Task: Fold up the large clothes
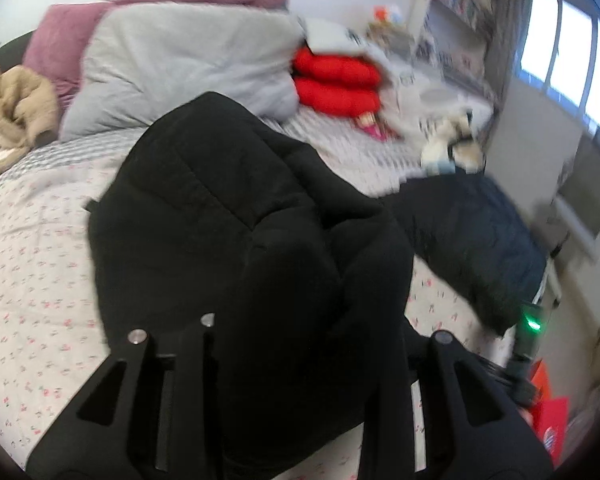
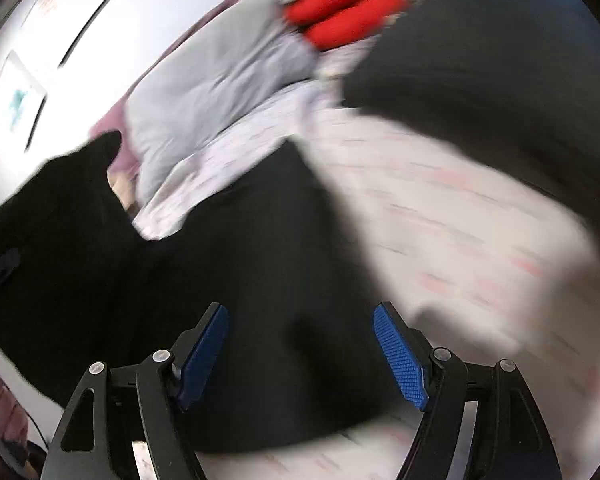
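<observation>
- We see the left gripper (image 1: pixel 300 336) clamped on a bunched fold of the large black quilted garment (image 1: pixel 220 216), which drapes over the middle of the floral-print bed cover (image 1: pixel 40 240).
- The right gripper (image 2: pixel 300 352) shows its blue pads (image 2: pixel 400 360) apart, gripping nothing, above the garment.
- A grey pillow (image 1: pixel 180 68) lies at the bed's head edge.

Bare floral sheet (image 1: pixel 40 240) lies free left of the black garment (image 1: pixel 228 216). Ahead, a grey pillow (image 1: pixel 180 68) and red cushions (image 1: pixel 336 84) block; a dark quilt (image 1: pixel 472 240) crowds the right.
</observation>
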{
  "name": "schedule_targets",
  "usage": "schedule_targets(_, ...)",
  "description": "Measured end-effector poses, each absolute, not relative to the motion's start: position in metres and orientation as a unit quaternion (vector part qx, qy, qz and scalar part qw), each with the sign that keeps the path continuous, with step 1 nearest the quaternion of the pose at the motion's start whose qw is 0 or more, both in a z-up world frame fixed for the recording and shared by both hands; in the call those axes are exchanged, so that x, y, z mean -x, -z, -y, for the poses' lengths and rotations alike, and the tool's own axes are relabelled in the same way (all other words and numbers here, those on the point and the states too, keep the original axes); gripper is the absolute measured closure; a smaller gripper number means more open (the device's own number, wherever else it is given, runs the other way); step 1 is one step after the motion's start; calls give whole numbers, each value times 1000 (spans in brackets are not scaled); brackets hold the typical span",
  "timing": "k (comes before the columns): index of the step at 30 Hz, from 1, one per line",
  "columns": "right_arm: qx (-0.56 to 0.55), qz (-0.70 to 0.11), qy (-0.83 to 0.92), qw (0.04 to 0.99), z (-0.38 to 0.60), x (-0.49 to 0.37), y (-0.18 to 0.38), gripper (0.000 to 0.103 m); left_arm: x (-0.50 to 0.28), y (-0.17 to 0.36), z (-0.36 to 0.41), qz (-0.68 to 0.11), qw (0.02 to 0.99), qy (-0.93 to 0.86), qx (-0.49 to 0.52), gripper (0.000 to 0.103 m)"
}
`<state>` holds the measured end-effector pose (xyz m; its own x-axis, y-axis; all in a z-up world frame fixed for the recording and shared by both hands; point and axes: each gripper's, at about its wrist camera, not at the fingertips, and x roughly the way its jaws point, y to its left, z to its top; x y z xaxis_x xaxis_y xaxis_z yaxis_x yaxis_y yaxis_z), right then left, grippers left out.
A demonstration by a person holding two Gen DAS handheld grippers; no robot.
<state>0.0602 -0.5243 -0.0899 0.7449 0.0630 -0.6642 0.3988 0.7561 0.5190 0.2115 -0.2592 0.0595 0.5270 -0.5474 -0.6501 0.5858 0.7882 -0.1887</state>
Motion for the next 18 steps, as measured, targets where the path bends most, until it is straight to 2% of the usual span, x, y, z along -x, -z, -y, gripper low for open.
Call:
schedule_targets(2, -360, -336, 113, 863, 532, -35, 96, 26, -204, -33, 308, -391, 858, 323, -86, 63)
schedule_targets(3, -363, -334, 115, 862, 530, -28, 98, 27, -199, -15, 331, -406, 845, 326, -123, 52)
schedule_targets(5, -359, -332, 106, 866, 522, -24, 97, 27, -192, 30, 370, -453, 801, 343, -191, 39)
schedule_targets(6, -355, -338, 108, 865, 516, -30, 98, 27, -190, 48, 380, -475, 782, 341, -217, 37)
schedule_targets(8, -343, -346, 102, 867, 513, -26, 98, 27, -180, 56, 381, -459, 789, 335, -233, 35)
schedule_targets(11, -320, -337, 93, 880, 505, -15, 86, 27, -181, 31, 361, -466, 778, 380, -184, 31)
schedule_targets(16, -342, -318, 78, 881, 506, -31, 72, 27, -194, -27, 298, -494, 734, 466, -6, 24)
schedule_targets(18, -329, -320, 62, 886, 498, -40, 63, 27, -194, -42, 273, -485, 739, 467, 20, 22)
